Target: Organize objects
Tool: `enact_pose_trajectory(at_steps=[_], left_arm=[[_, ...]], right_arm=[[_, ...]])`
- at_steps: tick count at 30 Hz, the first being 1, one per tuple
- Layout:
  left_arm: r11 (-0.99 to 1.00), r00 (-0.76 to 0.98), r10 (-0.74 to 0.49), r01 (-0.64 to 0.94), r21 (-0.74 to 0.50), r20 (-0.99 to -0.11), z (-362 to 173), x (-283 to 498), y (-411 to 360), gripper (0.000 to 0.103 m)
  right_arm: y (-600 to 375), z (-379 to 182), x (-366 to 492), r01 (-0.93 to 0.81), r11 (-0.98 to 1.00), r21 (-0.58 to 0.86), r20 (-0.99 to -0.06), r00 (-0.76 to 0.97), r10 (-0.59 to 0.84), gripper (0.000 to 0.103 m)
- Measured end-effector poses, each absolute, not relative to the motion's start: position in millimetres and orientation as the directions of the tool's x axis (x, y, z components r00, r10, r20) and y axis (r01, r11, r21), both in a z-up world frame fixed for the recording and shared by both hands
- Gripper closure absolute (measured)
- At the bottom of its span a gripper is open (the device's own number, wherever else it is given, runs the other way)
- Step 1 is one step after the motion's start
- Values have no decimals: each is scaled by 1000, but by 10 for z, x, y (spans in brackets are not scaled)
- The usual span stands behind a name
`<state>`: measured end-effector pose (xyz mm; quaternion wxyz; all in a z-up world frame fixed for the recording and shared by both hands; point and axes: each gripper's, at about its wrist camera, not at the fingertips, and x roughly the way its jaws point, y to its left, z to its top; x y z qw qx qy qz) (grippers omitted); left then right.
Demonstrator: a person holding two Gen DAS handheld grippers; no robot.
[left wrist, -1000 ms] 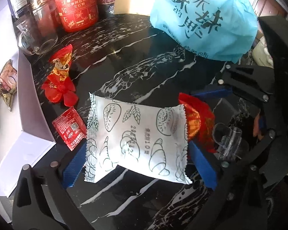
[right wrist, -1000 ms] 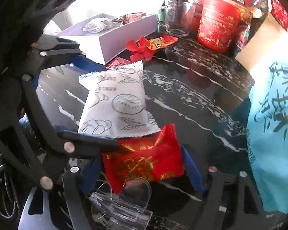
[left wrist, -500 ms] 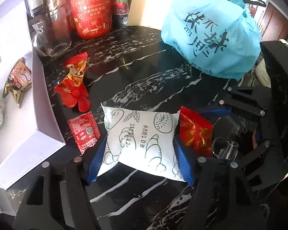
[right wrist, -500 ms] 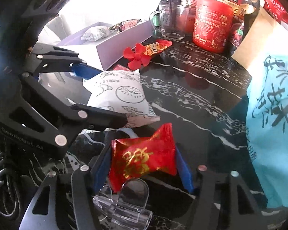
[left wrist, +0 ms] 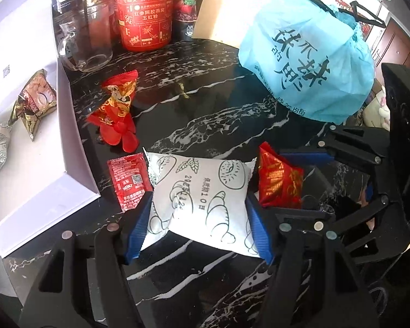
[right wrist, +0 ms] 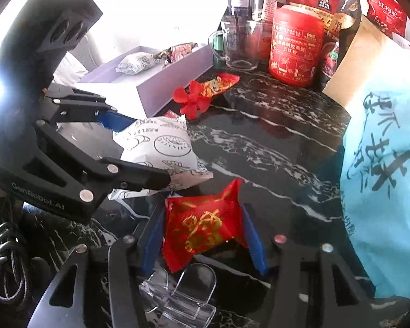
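Between the blue pads of the left gripper (left wrist: 198,218) sits a white snack packet (left wrist: 199,194) printed with croissant drawings; the jaws have just been closing and both pads now press its sides, so the packet is clamped over the black marble tabletop (left wrist: 205,109). Just left of that gripper's left finger lies a small red sauce sachet (left wrist: 128,181), flat on the marble, its edge against the packet's crimped end. Farther ahead and to the left lie a red plastic flower (left wrist: 121,132) and, touching it, a red and gold candy wrapper (left wrist: 120,93). At the far left stands an open white box (left wrist: 76,147) with two wrapped snacks inside. Ahead at the back stand a glass mug (left wrist: 87,43) and a red canister (left wrist: 145,13), and ahead to the right rests a light blue bag (left wrist: 309,63) with dark lettering. Immediately right of the left gripper's right finger, the right gripper (right wrist: 202,232) holds a red packet with gold print (right wrist: 205,224); its jaws have also just been closing, and both blue pads bear on the packet's two sides, gripping it. Seen from the right wrist, the left gripper and the white packet lie ahead and to the left, close by, and a clear plastic piece (right wrist: 183,295) sits just beneath the red packet, near the camera.
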<state>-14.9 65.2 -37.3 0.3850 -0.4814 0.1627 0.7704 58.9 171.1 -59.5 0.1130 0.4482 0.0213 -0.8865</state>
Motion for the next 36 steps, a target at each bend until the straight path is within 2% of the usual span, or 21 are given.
enact_pose_trajectory(at_steps=[20, 23, 27, 36], left_arm=[[-758, -356, 413, -644, -99, -838, -19, -163, 137, 39], [-763, -348, 431, -633, -130, -832, 24, -132, 14, 39], [-801, -404, 390, -592, -88, -827, 92, -44, -134, 39], [-856, -478, 366, -509, -87, -798, 291, 61, -539, 39]], right_arm=[[1417, -239, 397, 325, -945, 45, -760, -603, -244, 47], [1307, -225, 350, 357, -932, 56, -759, -591, -272, 47], [1143, -176, 313, 410, -910, 56, -750, -585, -309, 47], [805, 5, 327, 510, -860, 24, -723, -586, -367, 47]])
